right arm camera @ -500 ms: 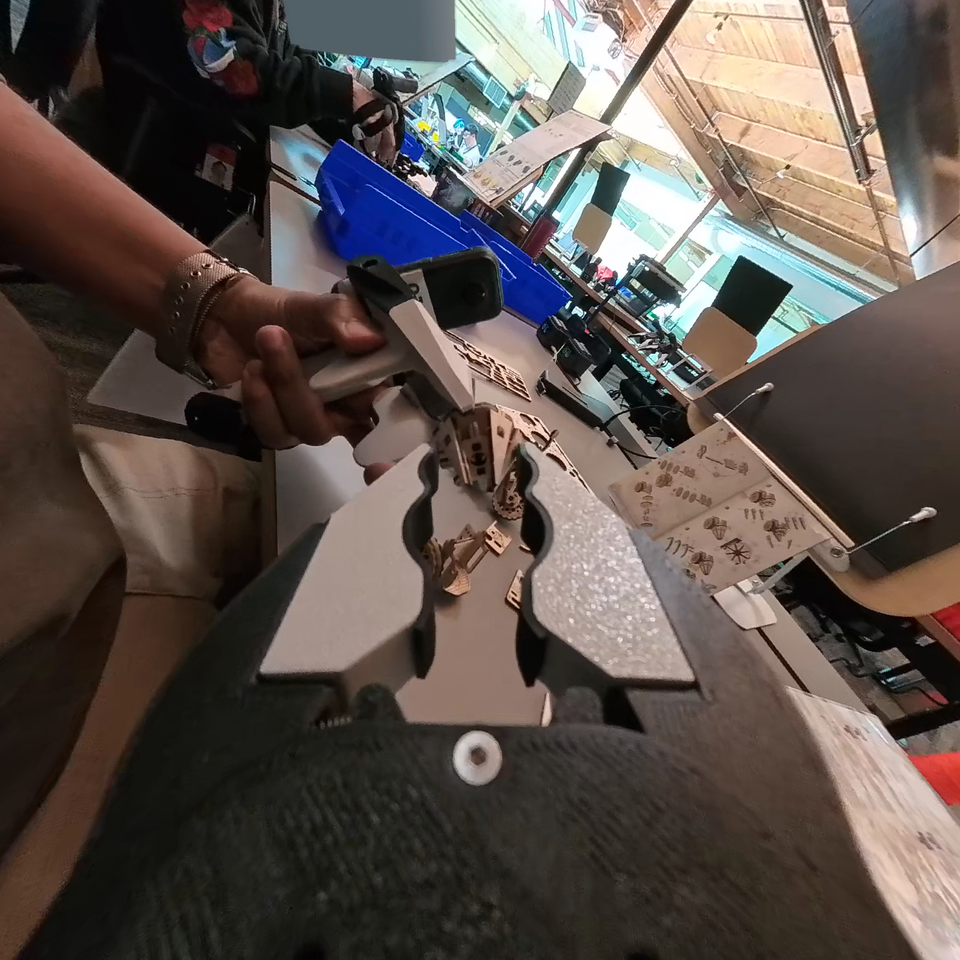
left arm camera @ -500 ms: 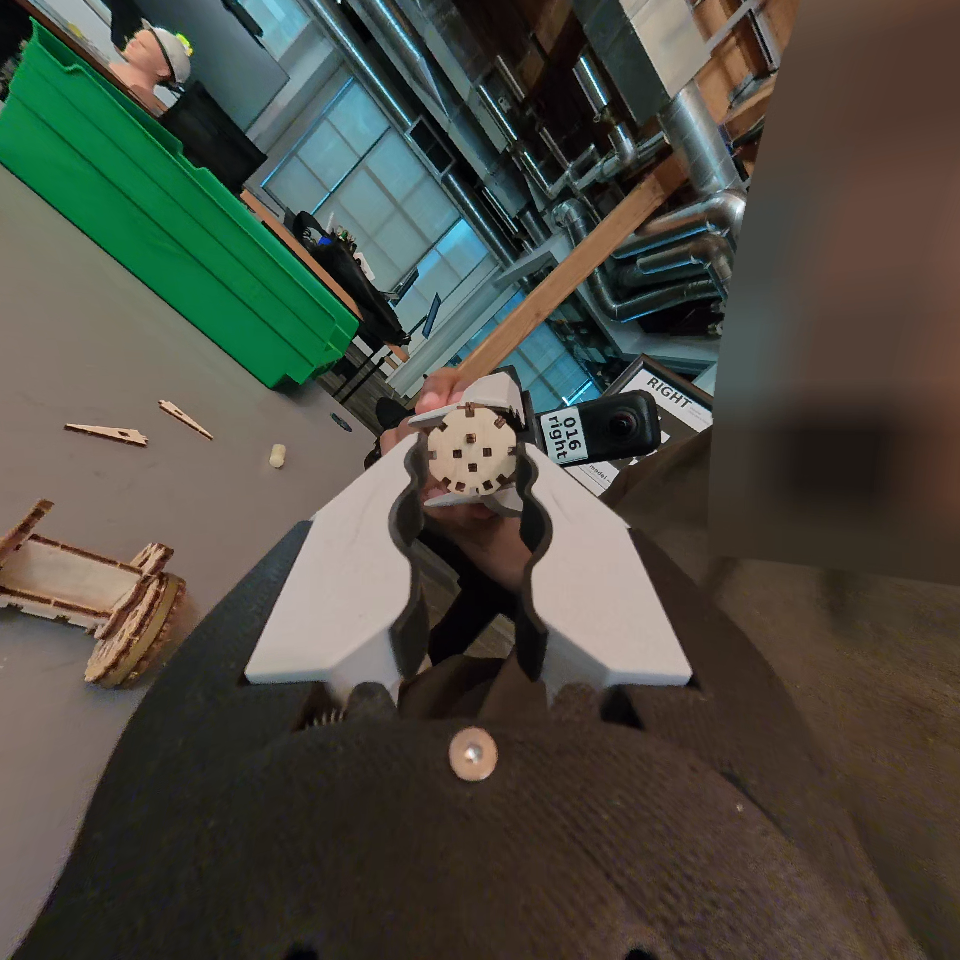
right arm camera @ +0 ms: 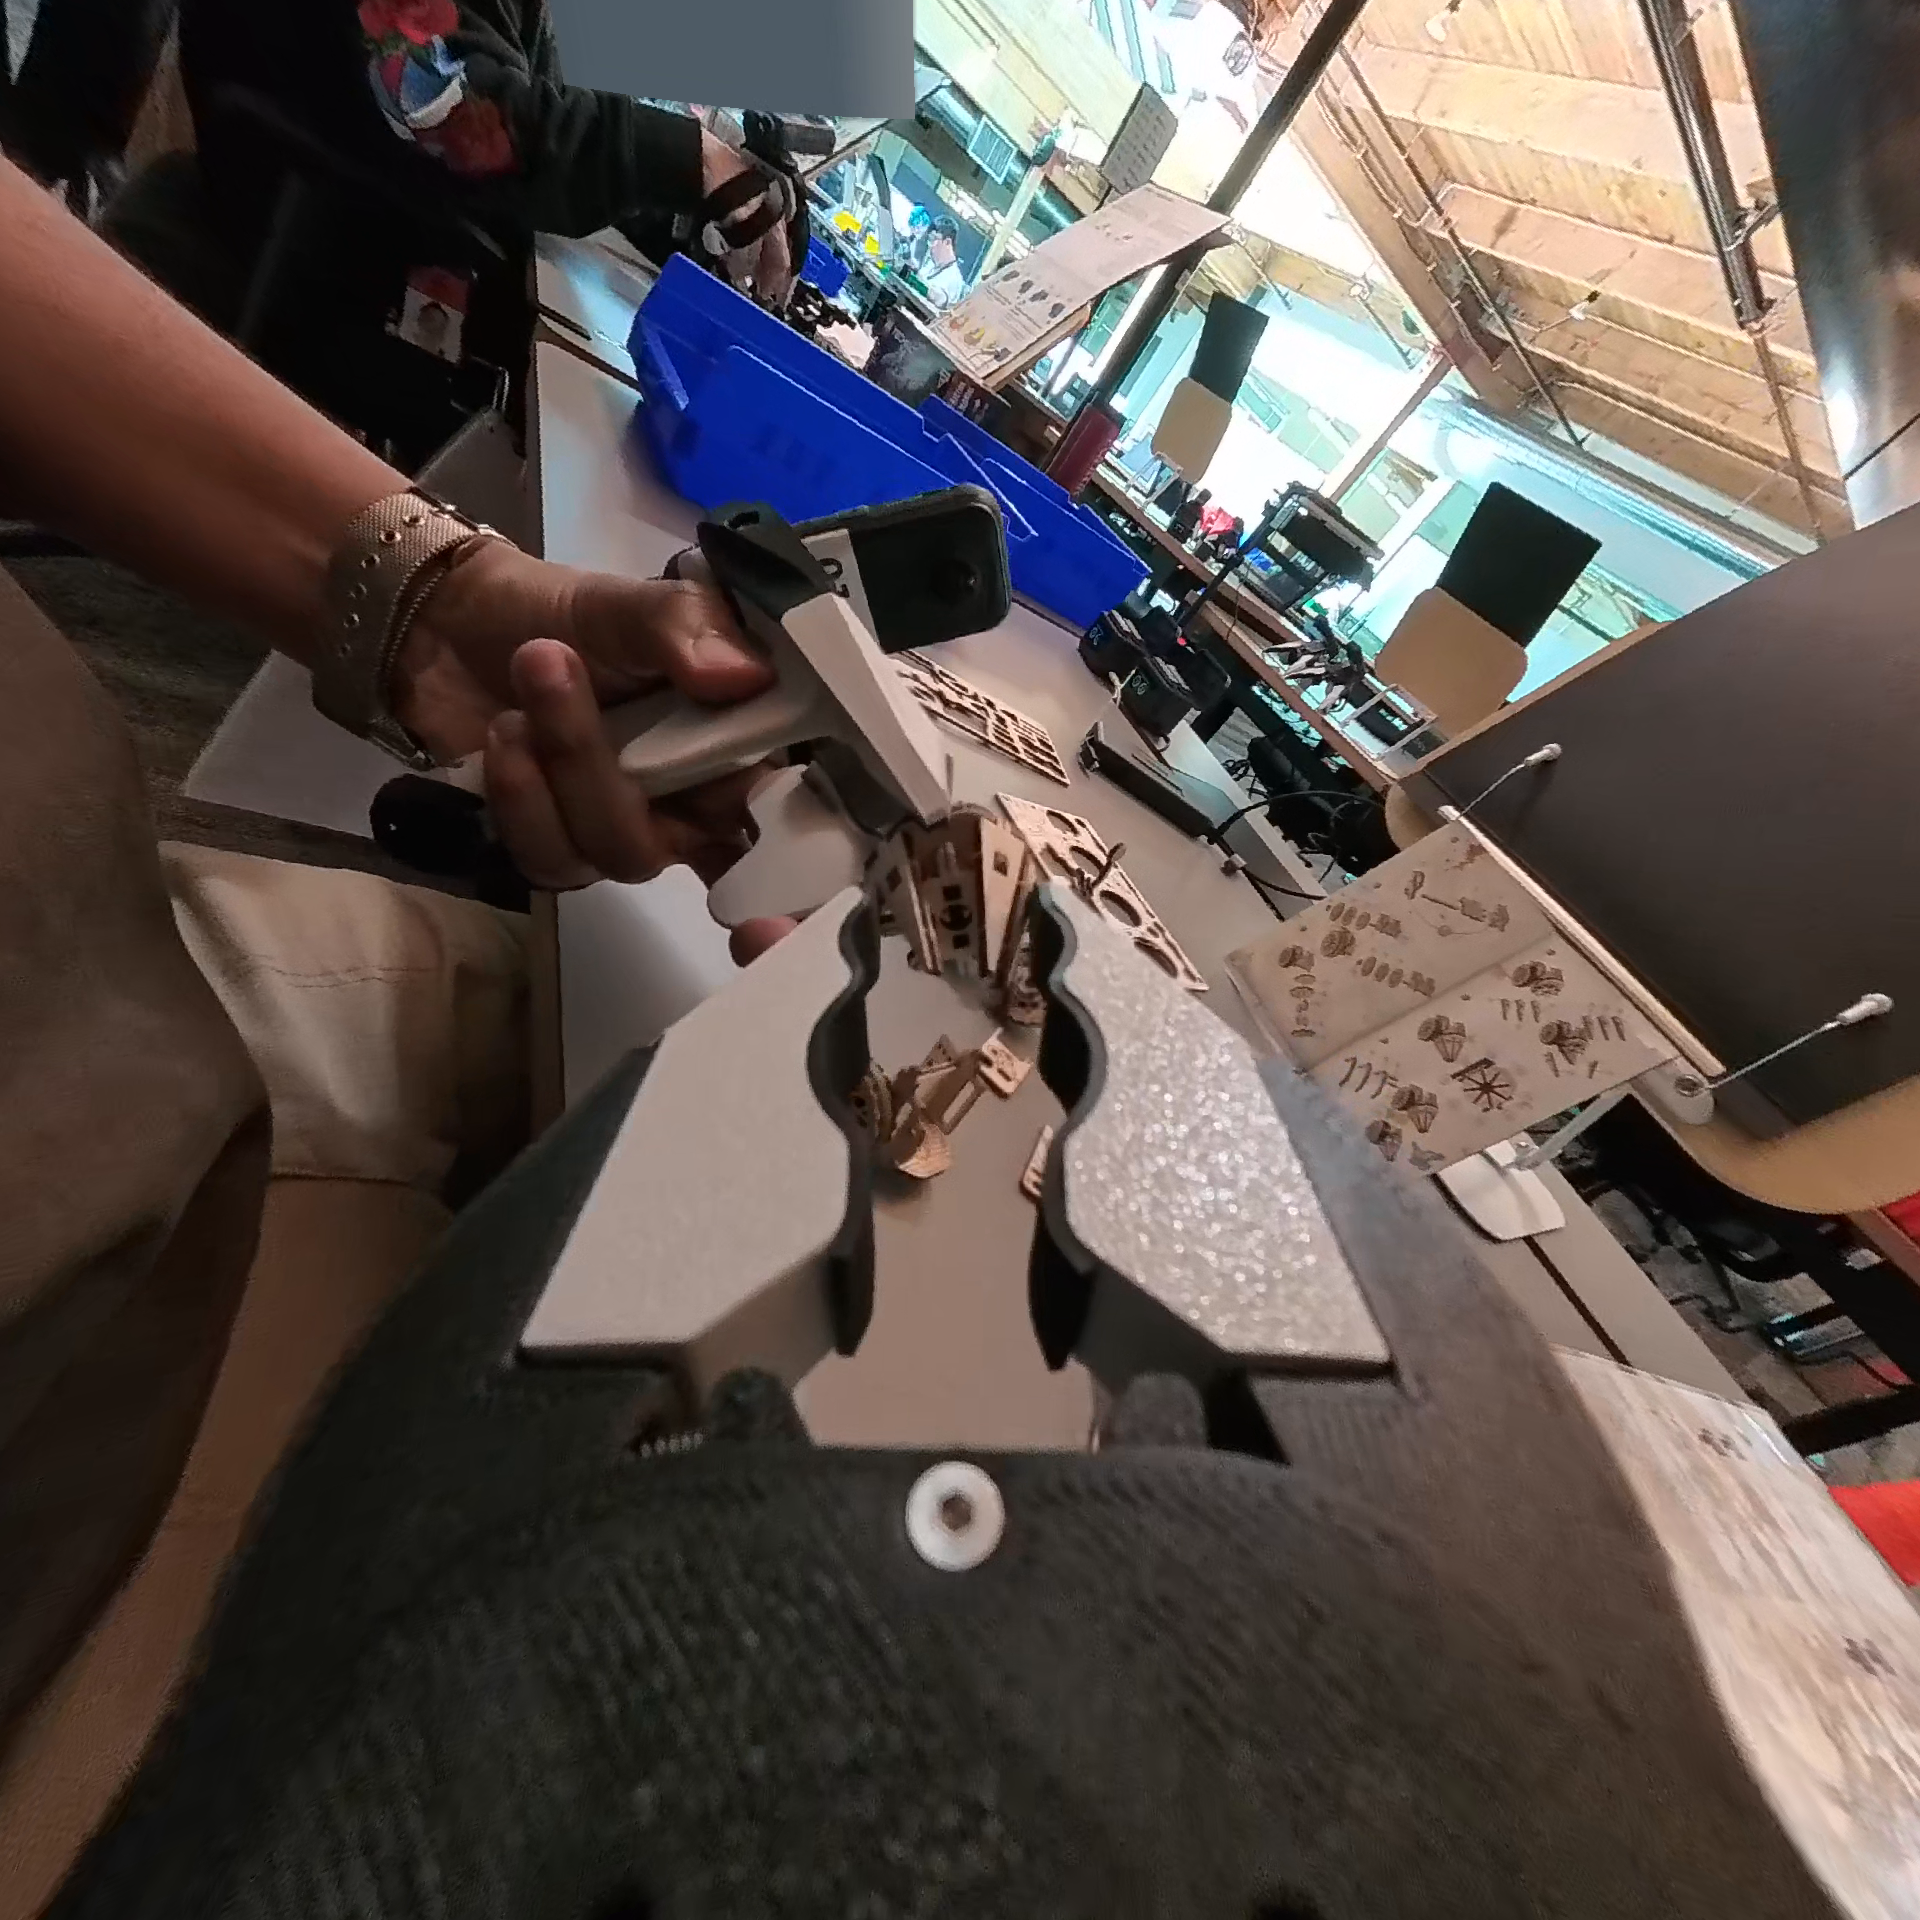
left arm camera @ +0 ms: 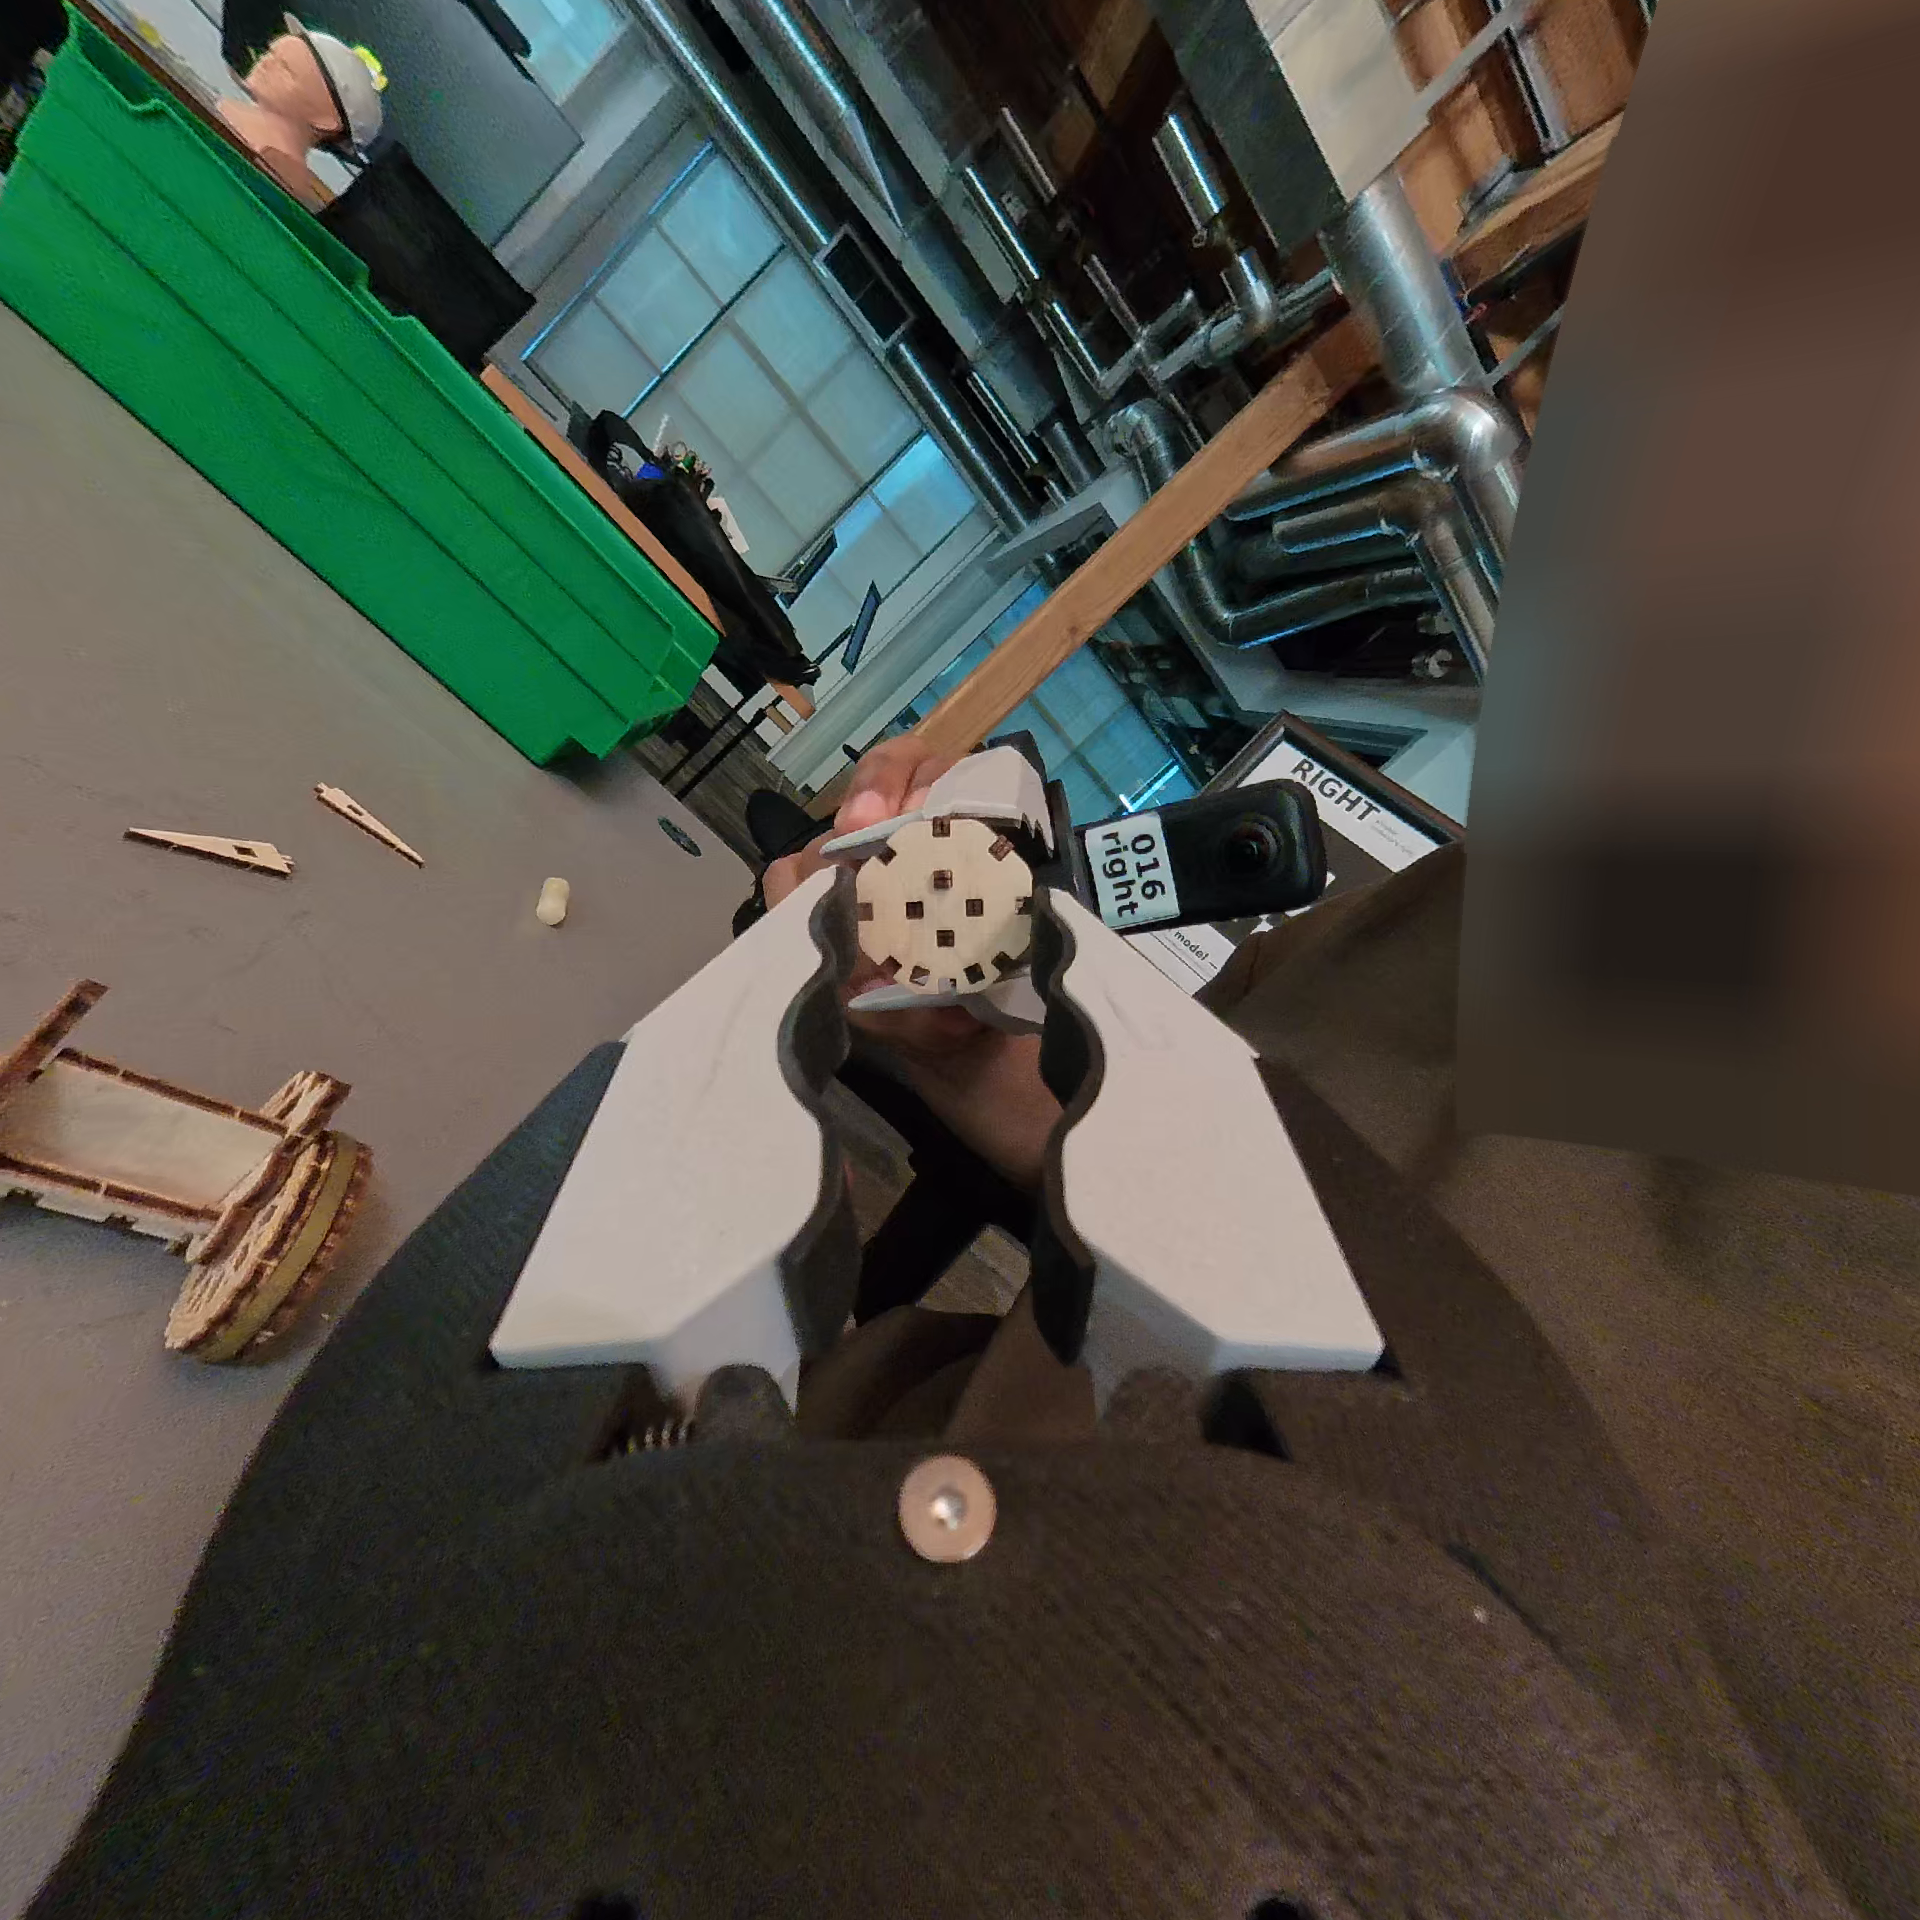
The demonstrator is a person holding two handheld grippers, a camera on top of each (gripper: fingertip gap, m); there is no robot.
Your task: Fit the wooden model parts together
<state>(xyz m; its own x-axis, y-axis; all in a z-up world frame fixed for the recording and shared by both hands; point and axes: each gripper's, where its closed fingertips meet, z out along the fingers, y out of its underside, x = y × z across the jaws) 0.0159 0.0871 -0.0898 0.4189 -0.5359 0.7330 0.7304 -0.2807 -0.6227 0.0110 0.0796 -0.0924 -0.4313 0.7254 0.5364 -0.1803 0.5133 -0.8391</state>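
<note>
The slotted wooden disc assembly (left arm camera: pixel 943 912) is up off the bench, pinched between both tools. The left hand-held gripper (left arm camera: pixel 940 920) closes on its sides, the right hand-held gripper (left arm camera: pixel 935 914) clamps it top and bottom, each partway closed. A half-built wheeled frame (left arm camera: pixel 177 1174) lies on the bench (left arm camera: pixel 260 675). Uneven squeezing could probably twist it and snap tabs.

Grippers: two, left gripper (left arm camera: pixel 940 925) and right gripper (right arm camera: pixel 951 925). Loose wooden slivers (left arm camera: pixel 213 850): two. Green bin (left arm camera: pixel 312 416): one; blue bin (right arm camera: pixel 831 436): one.
</note>
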